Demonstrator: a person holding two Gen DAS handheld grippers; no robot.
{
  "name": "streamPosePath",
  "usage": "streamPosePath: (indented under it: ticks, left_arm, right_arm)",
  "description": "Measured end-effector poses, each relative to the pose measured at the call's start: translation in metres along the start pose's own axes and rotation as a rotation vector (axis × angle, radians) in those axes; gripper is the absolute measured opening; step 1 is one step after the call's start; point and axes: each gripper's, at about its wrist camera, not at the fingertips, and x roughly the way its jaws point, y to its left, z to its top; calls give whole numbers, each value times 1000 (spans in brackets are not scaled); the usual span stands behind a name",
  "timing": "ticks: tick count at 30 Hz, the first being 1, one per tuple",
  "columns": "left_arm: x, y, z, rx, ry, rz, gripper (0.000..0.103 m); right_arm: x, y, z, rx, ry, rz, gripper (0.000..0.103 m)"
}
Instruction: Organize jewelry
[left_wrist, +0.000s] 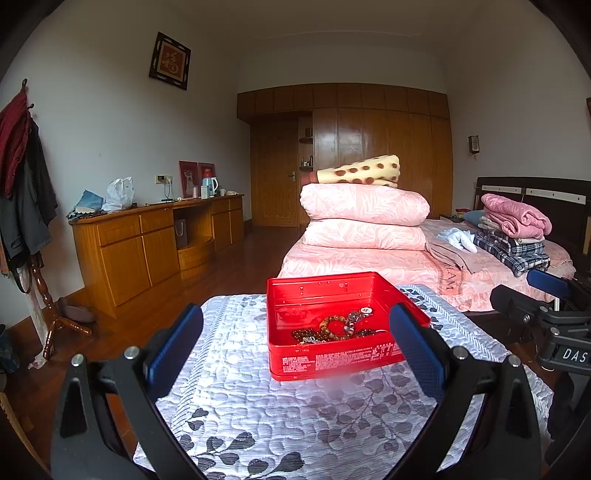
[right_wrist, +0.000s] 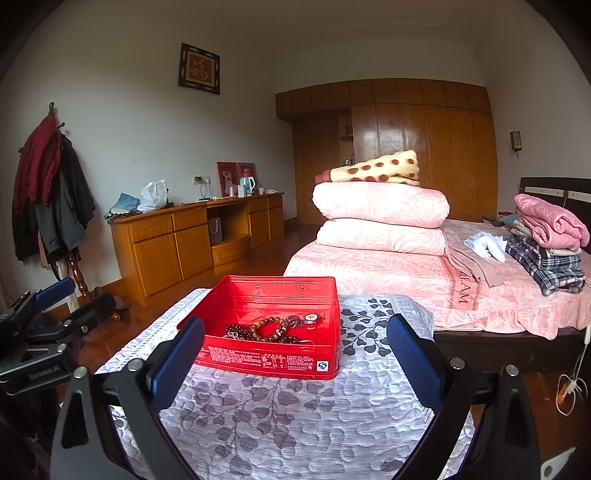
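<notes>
We're in a bedroom, and the work surface is a small table under a quilted white cloth (left_wrist: 258, 406) printed with grey leaves. Behind it runs a bed (left_wrist: 369, 266) in pink covers, stacked with two folded pink duvets (left_wrist: 364, 218) and one spotted yellow blanket (left_wrist: 364, 170) on top. A long wooden dresser (left_wrist: 155, 240) lines the left wall, a wardrobe (left_wrist: 388, 147) fills the far end, and coats hang on a stand (left_wrist: 22, 177) at the left.

One red tin (left_wrist: 332, 332), lid off, sits on the cloth toward its far side. Inside it lies the jewelry (left_wrist: 338, 328): a tangle of beaded bracelets, amber and dark, at least three, though I can't count them cleanly.

Two grippers in play. The left gripper (left_wrist: 295, 347) hangs above the cloth, jaws spread wide, nothing between them. The right gripper (right_wrist: 295, 354) mirrors it, equally spread and empty, the tin framed in its gap.

The tin's far edge comes close to the cloth's back edge; bare cloth lies in front of it and to its right, wood floor drops away on both sides
</notes>
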Motion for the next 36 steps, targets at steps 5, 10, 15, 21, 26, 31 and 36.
streamPosePath:
  ticks: [5,10,15,21,26,31,36]
  left_arm:
    - [1,0,0,0,-1,4,98]
    - [1,1,0,0,0,4,98]
    - [1,1,0,3,1,6,98]
    - [1,2,-1,1,1,4,98]
    - [1,2,-1,1,2,4,98]
    - [1,2,-1,2,2,5,98]
    - [1,2,-2,2,3,5,98]
  right_arm:
    - [1,1,0,0,2,0,97]
    - [3,1,-1,-2,3,-3,97]
    - [4,0,-2,-1,4,0,97]
    - [4,0,-2,0,3,2,97]
    - [4,0,-1,1,4,3,97]
    - [4,1,-1,1,4,3,97]
    - [4,0,-1,1,3,4,97]
